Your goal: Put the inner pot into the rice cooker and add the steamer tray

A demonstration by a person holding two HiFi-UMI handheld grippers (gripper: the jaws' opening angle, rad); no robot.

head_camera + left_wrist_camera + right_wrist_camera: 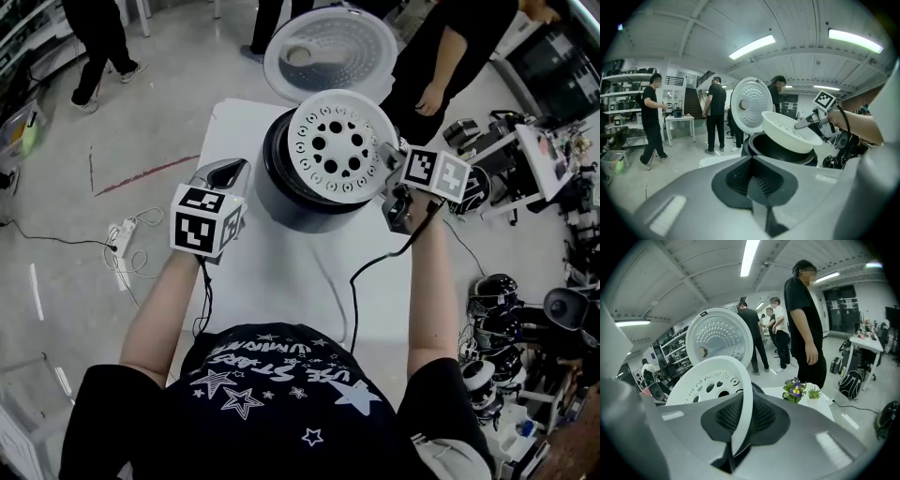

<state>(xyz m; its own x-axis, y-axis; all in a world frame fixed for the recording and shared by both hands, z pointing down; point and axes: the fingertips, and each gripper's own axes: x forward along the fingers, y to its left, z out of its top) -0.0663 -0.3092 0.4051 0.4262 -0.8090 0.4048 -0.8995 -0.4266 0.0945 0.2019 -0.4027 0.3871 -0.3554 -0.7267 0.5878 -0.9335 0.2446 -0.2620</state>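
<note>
Room: workshop with a pale concrete floor; several people (716, 112) in dark clothes stand behind a white table (281, 281).
Rice cooker (281, 202): dark round body at the far end of the table, its lid (328, 47) swung up and open behind it.
Inner pot (778, 149): a dark round wall shows inside the cooker's mouth in the left gripper view, seated in the body.
Steamer tray (339, 145): white and perforated with round holes, over the cooker's mouth and covering most of it from above. The left gripper view shows it tilted, its right side raised and its low edge near the cooker's rim. I cannot tell whether that edge touches.
Right gripper (386, 159): clenched on the steamer tray's rim at the tray's right side. In its own view the thin white rim runs edge-on between the two dark pads (761, 416), which press on it from both sides.
Left gripper (225, 173): jaws together with nothing between them, just left of the cooker's body and apart from the tray; it points toward the cooker.
Tray relative to the tools: held only by the right gripper at its edge, with the rest of the tray reaching out over the cooker toward the left gripper.
Other things: small potted flowers (796, 389) at the far edge of the table, and a black cable (356, 281) trailing from the right gripper across the tabletop.
</note>
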